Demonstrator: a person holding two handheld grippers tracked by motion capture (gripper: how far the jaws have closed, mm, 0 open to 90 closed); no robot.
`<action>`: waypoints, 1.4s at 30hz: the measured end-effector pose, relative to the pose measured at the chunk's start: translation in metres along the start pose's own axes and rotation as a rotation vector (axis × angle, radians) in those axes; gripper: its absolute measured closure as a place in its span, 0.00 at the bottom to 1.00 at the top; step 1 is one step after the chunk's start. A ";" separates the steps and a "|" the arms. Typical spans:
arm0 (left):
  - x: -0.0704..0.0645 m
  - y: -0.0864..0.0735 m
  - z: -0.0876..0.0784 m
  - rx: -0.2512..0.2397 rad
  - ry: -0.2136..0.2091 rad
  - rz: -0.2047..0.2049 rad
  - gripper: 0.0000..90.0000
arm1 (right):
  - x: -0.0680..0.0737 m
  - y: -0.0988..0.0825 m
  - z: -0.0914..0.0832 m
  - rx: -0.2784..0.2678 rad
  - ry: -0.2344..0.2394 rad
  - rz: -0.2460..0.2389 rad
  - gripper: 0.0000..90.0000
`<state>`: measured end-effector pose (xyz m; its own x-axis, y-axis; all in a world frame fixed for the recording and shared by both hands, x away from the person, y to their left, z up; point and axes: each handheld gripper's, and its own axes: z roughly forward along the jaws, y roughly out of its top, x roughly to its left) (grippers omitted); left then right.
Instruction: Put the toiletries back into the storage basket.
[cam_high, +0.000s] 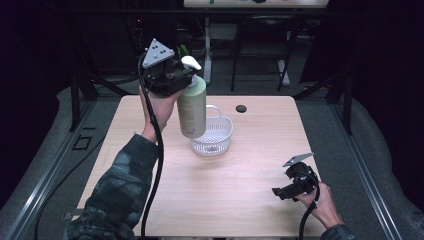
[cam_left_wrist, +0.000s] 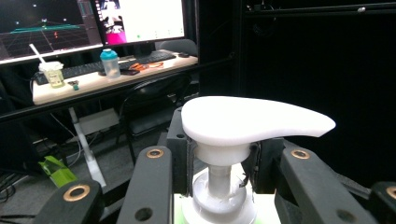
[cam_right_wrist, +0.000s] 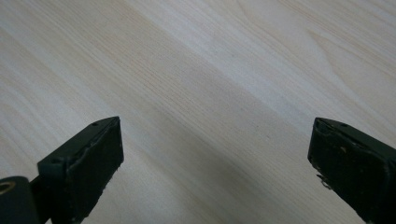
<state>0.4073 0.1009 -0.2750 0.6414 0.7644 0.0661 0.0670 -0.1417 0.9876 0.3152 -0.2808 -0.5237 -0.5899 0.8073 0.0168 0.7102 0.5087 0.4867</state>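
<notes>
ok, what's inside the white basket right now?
The basket looks empty where visible: just its perforated floor and right wall. The lifted pump bottle, held by the left gripper, covers its left side.

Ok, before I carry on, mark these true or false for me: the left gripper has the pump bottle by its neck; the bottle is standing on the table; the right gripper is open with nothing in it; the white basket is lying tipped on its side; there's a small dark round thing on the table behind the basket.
1. The left gripper grips the pump bottle at its neck. True.
2. The bottle stands on the table. False: it is held in the air above the white basket.
3. The right gripper is open and empty. True.
4. The basket lies on its side. False: it sits upright, opening up.
5. A small dark round thing lies behind the basket. True.
</notes>
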 end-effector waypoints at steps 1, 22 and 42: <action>-0.001 0.001 0.001 -0.002 -0.002 0.000 0.75 | 0.000 0.000 0.000 -0.001 0.001 -0.001 0.03; -0.010 0.008 0.027 -0.010 -0.025 0.005 0.75 | 0.001 0.000 0.000 -0.003 0.009 0.005 0.03; -0.006 -0.002 0.051 -0.005 -0.012 -0.015 0.75 | 0.001 0.000 0.000 -0.002 0.009 0.004 0.03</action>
<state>0.4417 0.0645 -0.2844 0.6498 0.7585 0.0499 0.0728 -0.1274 0.9892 0.3142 -0.2801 -0.5234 -0.5906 0.8065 0.0264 0.7115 0.5050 0.4886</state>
